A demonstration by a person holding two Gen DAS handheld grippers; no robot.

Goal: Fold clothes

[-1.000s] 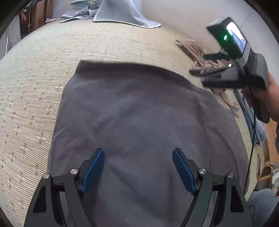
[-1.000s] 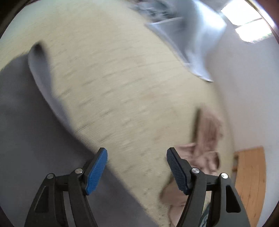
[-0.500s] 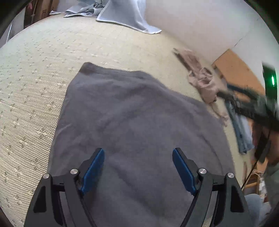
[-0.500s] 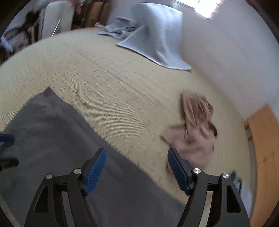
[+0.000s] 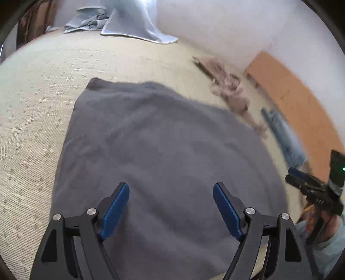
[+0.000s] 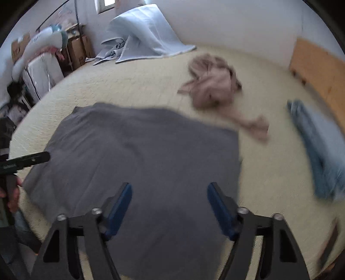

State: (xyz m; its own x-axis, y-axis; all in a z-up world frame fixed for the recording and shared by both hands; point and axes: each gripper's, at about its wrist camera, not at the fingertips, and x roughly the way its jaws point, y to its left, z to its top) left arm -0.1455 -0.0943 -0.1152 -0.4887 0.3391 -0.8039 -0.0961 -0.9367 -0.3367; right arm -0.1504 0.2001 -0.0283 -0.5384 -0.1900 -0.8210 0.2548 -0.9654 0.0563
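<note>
The left tool (image 5: 171, 207) gapes wide and empty above the near part of the grey cloth (image 5: 159, 150), which lies flat on the bed (image 5: 32, 129). The right tool (image 6: 169, 207), its jaws just closing but apart and empty, hangs over the cloth's near right part. Bare mattress lies right of that edge, before the pink garment (image 6: 213, 90) and jeans (image 6: 319, 146).

A bedroom in a home. A wide bed (image 6: 133, 86) with a cream woven cover fills the room, clothes strewn across it. A pale blue blanket (image 6: 148, 36) is heaped at the far wall, a wooden bed board (image 6: 317, 71) stands at right, and cardboard boxes (image 6: 77, 51) and bagged bedding (image 6: 41, 73) crowd the far-left corner under a small window (image 6: 105, 4).
</note>
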